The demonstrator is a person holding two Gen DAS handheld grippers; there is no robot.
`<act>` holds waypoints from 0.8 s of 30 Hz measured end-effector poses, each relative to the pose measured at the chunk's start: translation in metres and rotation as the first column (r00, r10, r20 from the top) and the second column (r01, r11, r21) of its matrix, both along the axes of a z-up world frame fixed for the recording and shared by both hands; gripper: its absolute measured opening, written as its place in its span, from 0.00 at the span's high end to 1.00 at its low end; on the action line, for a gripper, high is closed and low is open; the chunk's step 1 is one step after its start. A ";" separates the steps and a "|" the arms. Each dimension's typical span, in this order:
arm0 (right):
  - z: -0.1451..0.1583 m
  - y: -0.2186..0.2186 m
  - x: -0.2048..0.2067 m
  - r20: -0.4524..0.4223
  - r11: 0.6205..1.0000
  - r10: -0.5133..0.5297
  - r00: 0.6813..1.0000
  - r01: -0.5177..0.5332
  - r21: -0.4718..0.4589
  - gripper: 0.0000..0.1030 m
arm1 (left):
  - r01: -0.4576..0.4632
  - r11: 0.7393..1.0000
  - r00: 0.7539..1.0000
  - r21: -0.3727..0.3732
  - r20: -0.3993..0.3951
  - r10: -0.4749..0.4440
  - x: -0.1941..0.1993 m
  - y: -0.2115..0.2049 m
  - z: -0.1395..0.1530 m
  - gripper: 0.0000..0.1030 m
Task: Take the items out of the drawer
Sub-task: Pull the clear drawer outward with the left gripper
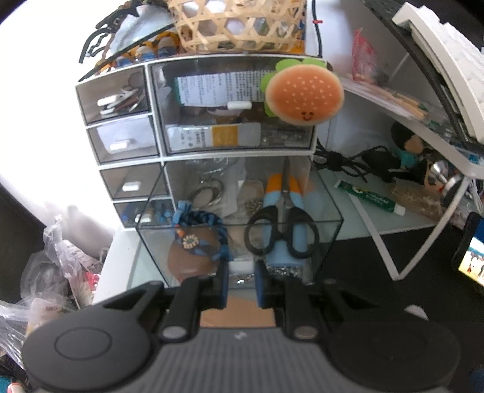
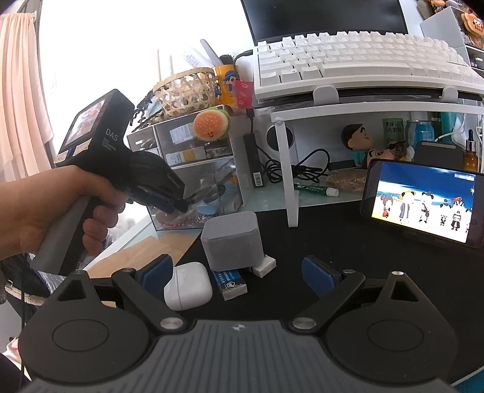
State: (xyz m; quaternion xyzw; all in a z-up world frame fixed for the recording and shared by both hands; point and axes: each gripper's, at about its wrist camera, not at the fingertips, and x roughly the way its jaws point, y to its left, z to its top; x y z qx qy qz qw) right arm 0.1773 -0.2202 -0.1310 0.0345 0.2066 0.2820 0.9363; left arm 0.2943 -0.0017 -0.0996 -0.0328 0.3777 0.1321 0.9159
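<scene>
A clear drawer stands pulled out from the bottom of the organiser. Inside lie black-handled scissors, a blue braided band, a brown round piece, a light blue object and small metal bits. My left gripper is at the drawer's front, shut on its white handle. In the right wrist view a hand holds that gripper against the drawer. My right gripper hangs open low over the black mat, holding nothing.
A burger plush hangs on the organiser and a woven basket sits on top. A grey box, white earbud case and eraser lie on the mat. A phone, white shelf riser and keyboard stand to the right.
</scene>
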 end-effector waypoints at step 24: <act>0.003 -0.007 -0.010 0.010 1.000 -0.002 1.000 0.002 0.019 0.08 | 0.010 1.000 1.000 0.004 0.007 -0.010 -0.026 -0.006 0.002 0.82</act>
